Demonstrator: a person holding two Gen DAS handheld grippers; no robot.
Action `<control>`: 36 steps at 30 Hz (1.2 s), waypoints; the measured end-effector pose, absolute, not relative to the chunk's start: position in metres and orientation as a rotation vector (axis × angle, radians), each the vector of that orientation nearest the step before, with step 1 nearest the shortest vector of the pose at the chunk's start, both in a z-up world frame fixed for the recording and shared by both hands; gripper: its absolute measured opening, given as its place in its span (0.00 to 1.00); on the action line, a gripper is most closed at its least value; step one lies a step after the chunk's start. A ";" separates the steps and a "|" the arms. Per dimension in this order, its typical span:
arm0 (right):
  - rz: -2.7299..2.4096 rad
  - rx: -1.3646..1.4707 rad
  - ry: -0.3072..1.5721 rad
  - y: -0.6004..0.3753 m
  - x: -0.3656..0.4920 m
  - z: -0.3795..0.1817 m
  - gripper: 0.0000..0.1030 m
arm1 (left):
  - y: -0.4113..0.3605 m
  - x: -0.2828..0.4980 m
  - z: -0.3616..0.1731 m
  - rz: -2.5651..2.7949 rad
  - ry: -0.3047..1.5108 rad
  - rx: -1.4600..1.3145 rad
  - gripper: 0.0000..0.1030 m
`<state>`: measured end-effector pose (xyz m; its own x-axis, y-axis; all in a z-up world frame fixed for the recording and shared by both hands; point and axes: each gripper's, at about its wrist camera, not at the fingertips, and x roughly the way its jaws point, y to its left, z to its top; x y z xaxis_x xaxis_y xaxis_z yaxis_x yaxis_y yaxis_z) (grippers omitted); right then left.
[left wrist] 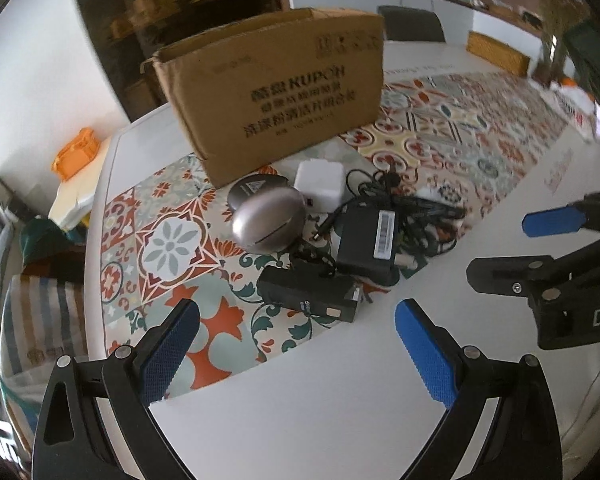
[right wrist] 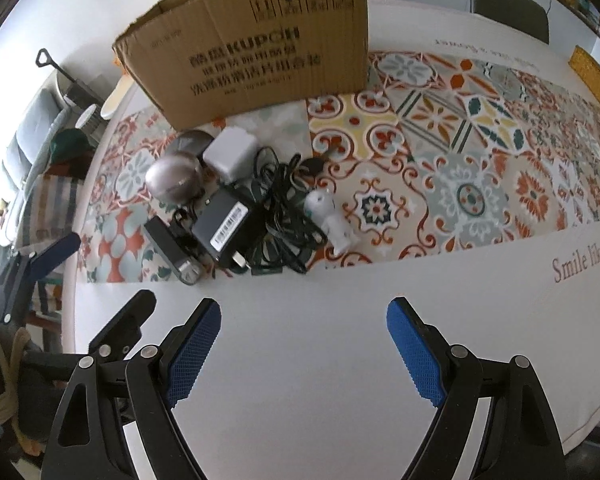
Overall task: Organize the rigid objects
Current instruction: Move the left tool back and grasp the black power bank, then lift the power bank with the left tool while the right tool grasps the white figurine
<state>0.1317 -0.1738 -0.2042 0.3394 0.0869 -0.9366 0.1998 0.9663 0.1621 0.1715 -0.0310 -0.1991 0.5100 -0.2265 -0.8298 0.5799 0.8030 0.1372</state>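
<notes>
Lying clustered | silver oval case (left wrist: 269, 218) | black adapter (left wrist: 370, 240) | tangled cables (left wrist: 412, 204)

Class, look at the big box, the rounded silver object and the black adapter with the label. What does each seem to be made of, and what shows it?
Box: brown corrugated cardboard, matte; printed side, raw flap edges.
Rounded silver object: smooth satin sheen with soft highlights; metal or metallic-coated plastic, unclear.
Black adapter: likely moulded matte plastic, with a white barcode sticker.

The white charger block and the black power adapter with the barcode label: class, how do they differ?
The white charger block is plain, with no cable visible on it; the black power adapter is dark, bears a barcode label and lies against tangled black cables. Both are boxy and rest on the patterned tablecloth.
</notes>
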 end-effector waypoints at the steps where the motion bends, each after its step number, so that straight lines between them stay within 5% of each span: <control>1: -0.075 0.268 1.232 -0.174 0.132 -0.206 0.83 | -0.032 0.172 -0.202 -0.509 0.909 0.441 0.97; 13: -0.095 0.305 1.286 -0.170 0.135 -0.237 0.83 | -0.037 0.192 -0.234 -0.563 0.910 0.471 0.97; 28: -0.114 0.319 1.303 -0.169 0.150 -0.248 0.83 | -0.043 0.207 -0.251 -0.634 0.956 0.433 0.72; 36: -0.106 0.318 1.306 -0.170 0.153 -0.250 0.83 | -0.043 0.205 -0.248 -0.612 0.986 0.396 0.72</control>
<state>0.1534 -0.1697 -0.2502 0.2643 0.1015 -0.9591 0.2543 0.9519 0.1708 0.2048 -0.0430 -0.2484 0.4064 -0.2978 -0.8638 0.6422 0.7656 0.0382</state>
